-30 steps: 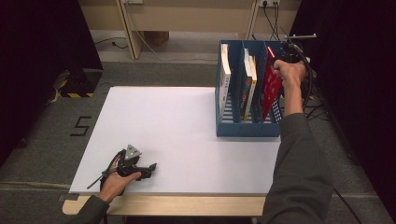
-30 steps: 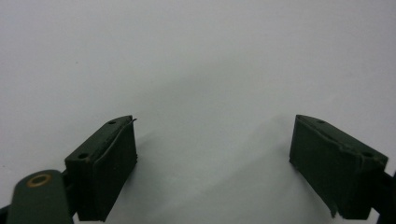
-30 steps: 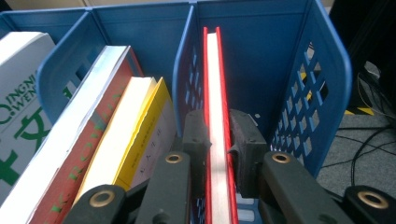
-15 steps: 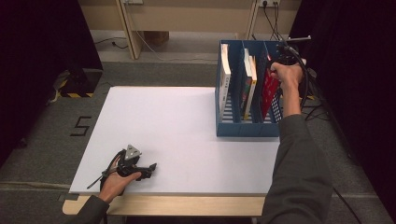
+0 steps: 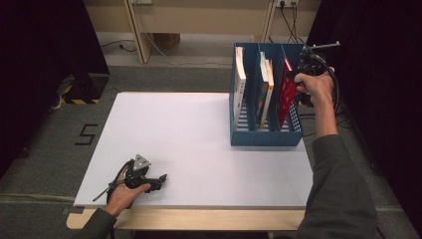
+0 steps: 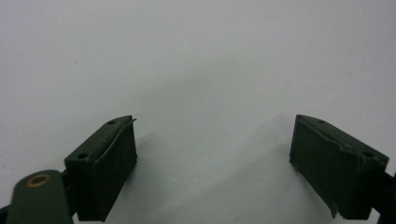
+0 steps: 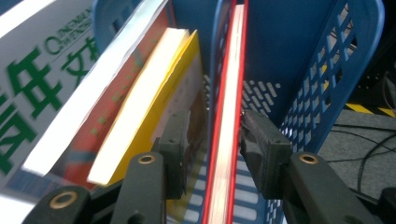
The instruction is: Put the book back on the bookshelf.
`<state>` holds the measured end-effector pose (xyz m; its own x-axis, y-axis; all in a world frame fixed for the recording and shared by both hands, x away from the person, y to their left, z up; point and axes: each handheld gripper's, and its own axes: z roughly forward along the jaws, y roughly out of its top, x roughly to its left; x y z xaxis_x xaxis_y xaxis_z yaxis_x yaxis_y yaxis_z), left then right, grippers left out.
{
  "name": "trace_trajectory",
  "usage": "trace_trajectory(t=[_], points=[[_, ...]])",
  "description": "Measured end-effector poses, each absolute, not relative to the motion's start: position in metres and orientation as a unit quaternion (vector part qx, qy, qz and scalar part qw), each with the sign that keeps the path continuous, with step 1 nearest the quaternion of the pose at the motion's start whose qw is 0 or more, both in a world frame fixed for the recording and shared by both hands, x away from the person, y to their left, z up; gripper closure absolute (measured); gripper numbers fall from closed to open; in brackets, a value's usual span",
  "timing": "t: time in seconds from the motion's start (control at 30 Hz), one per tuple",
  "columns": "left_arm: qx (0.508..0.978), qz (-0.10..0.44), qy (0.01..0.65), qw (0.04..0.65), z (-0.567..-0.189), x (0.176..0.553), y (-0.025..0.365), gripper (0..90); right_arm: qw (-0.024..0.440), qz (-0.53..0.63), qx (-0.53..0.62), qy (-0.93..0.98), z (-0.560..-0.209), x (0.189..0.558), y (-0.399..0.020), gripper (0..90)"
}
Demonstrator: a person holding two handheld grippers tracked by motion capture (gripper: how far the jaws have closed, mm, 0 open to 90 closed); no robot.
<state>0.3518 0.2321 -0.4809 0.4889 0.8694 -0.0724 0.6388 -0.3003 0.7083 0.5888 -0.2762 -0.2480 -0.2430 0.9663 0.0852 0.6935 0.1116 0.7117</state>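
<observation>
A lab-like recording room: black curtains (image 5: 45,59), bare white table (image 5: 189,139), floor cables (image 5: 293,20).

I see dark grey long sleeves on both forearms; the right sleeve (image 5: 331,194) is the broader one. My left gripper (image 5: 160,178) is black, carries a grey three-cornered plate (image 5: 141,162) on top and trails a thin black cable (image 5: 101,193). Its blocky, matte jaws have small screw holes along the top edges and a brass-ringed pivot (image 6: 38,180). My right gripper (image 7: 214,140) has the same black jaws, with brass-ringed pivots (image 7: 146,159) on its arms.
</observation>
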Motion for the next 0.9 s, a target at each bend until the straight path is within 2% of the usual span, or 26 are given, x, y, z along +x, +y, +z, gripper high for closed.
trace_trajectory(t=[0.3, 0.5, 0.9], points=[[0.789, 0.166, 0.478, 0.349, -0.481, 0.352, 0.232, 13.7, 0.199, 0.315, 0.567, 0.735, -0.256, 0.567, -0.286, 61.1], [0.789, 0.166, 0.478, 0.349, -0.481, 0.352, 0.232, 13.7, 0.185, 0.292, 0.559, 0.753, -0.266, 0.562, -0.285, 72.7], [0.789, 0.165, 0.478, 0.349, -0.481, 0.352, 0.232, 13.7, 0.210, 0.277, 0.551, 0.758, -0.269, 0.575, -0.274, 73.1]])
